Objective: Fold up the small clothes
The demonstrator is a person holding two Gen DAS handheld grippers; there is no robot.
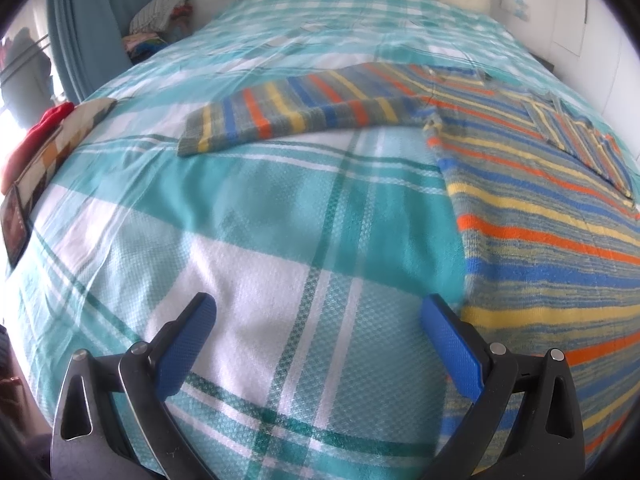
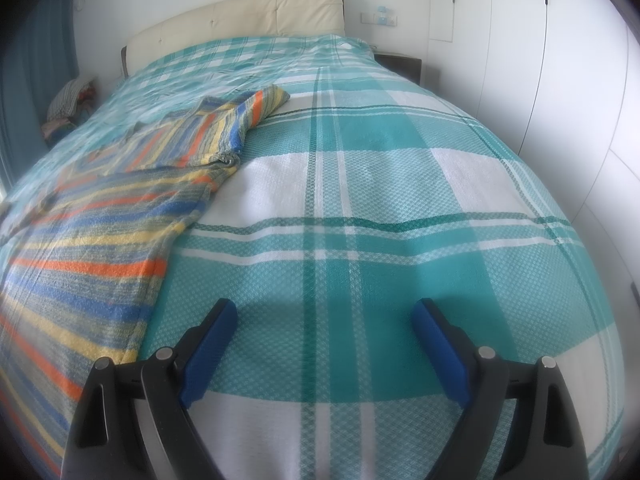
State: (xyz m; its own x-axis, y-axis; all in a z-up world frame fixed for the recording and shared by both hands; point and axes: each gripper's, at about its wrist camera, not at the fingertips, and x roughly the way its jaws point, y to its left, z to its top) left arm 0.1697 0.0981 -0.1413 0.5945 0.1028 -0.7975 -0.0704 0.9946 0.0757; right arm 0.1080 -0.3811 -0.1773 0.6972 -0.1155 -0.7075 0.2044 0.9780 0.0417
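A striped sweater (image 1: 540, 208) in blue, orange, yellow and grey lies flat on the teal plaid bedspread (image 1: 260, 216). One sleeve (image 1: 296, 114) stretches out to the left in the left wrist view. My left gripper (image 1: 318, 312) is open and empty, just above the bedspread to the left of the sweater's hem. In the right wrist view the sweater (image 2: 92, 232) lies at the left, its other sleeve (image 2: 248, 116) folded in over the body. My right gripper (image 2: 324, 316) is open and empty above the bedspread (image 2: 400, 208), to the right of the sweater.
A cream headboard (image 2: 248, 20) stands at the far end of the bed. A patchwork cloth with a red item (image 1: 44, 136) lies at the bed's left edge. A pile of clothes (image 1: 160, 20) sits by the blue curtain. White wardrobe doors (image 2: 560, 80) line the right.
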